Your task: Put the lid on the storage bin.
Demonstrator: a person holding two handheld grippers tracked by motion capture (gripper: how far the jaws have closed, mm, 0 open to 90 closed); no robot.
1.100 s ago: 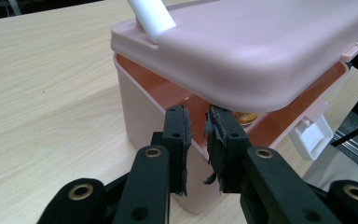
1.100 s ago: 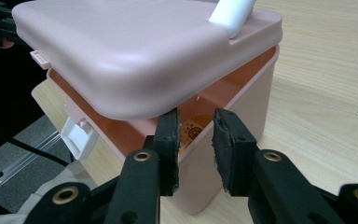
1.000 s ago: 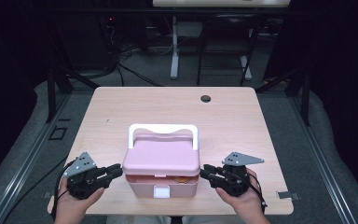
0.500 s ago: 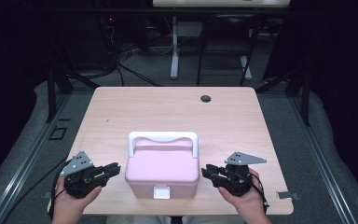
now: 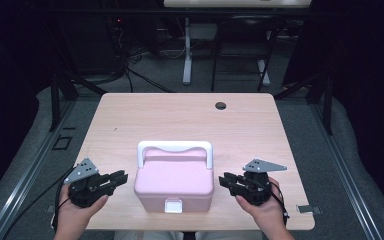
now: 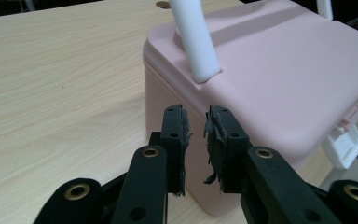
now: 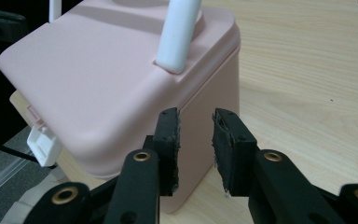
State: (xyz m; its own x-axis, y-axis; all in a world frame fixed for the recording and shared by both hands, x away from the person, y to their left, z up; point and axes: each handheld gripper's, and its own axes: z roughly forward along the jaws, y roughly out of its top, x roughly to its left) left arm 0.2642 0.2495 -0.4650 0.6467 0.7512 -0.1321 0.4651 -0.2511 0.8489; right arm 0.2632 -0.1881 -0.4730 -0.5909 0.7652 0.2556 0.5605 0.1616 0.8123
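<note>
Pink box sits on the tabletop in the lower centre of the high view, close to the near edge. Lid is down. White handle stands along the box's far side; white latch is on the near face, at the bottom centre of the frame.

Left claw lies in the lower left of the high view, held in a hand, its tips pointing toward the box's left wall, just beside it. In the left gripper view the jaws stand a narrow gap apart with nothing between them, and they have just been opening a little. The box wall is directly ahead of the tips; whether they touch it I cannot tell.

Right claw lies in the lower right of the high view, in the other hand, pointing at the box's right wall. In the right gripper view the jaws are narrowly parted and hold nothing, with the pink wall close ahead of them.

A dark round hole marks the tabletop in the upper middle, well apart from the box.
</note>
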